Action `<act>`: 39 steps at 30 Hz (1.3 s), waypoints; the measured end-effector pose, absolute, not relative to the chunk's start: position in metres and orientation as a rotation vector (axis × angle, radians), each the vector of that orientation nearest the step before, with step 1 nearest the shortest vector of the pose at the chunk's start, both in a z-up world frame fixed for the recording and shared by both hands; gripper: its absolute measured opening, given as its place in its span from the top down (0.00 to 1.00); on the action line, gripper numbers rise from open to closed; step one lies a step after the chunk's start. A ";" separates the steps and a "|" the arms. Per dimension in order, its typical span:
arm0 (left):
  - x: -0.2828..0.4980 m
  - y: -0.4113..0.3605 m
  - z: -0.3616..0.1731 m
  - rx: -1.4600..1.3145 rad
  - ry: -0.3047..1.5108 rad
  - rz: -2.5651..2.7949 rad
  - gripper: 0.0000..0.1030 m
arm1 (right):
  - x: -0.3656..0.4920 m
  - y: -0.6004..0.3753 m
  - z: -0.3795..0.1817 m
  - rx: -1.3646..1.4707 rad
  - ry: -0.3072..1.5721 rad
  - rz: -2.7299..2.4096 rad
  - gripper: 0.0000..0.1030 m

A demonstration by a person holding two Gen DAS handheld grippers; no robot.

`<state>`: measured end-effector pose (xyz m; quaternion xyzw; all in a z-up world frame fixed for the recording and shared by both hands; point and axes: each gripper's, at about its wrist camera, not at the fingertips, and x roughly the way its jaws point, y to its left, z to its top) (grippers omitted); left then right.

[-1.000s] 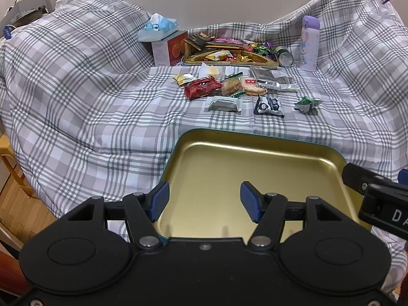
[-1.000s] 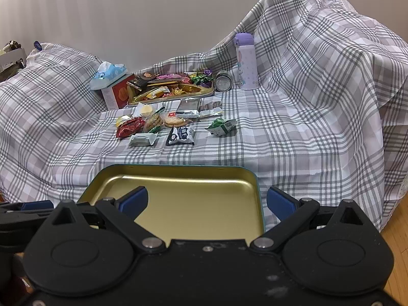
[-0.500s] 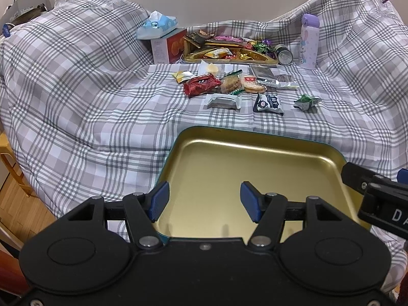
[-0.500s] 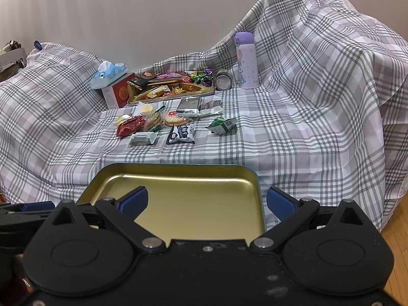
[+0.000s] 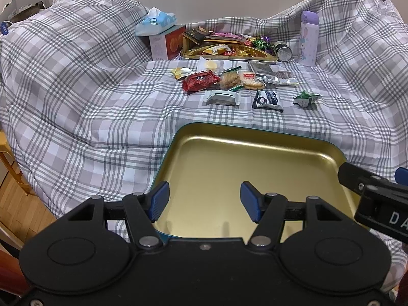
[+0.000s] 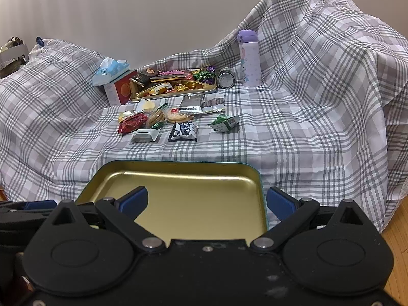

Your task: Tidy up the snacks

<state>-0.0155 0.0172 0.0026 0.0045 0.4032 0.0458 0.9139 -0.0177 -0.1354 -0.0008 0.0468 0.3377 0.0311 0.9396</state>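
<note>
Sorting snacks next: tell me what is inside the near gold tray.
The near gold tray shows only bare gold floor; no snacks. Its nearest edge is covered by the open jaws of both grippers, so that strip cannot be checked.

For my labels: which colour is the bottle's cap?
Purple, on the pale bottle; the right wrist view shows it best.

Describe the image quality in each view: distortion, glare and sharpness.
Left wrist view: strong fisheye bending with dark corner vignetting; the empty gold tray shows soft sheen along its inner rim, no harsh glare; the loose snacks are sharp. Right wrist view: same barrel distortion, even indoor light, the tray gleaming faintly, the purple bottle clear, the right gripper body slightly soft.
</note>
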 end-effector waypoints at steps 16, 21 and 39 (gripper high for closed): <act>0.019 0.037 0.010 -0.032 0.794 0.042 0.37 | 0.022 -0.150 0.003 0.086 0.671 0.097 0.00; 0.042 0.037 0.014 -0.018 0.768 -0.013 0.37 | 0.054 -0.159 0.010 0.084 0.662 0.121 0.00; 0.127 0.034 0.000 0.045 0.790 -0.129 0.37 | 0.185 -0.170 -0.015 0.163 0.794 0.218 0.12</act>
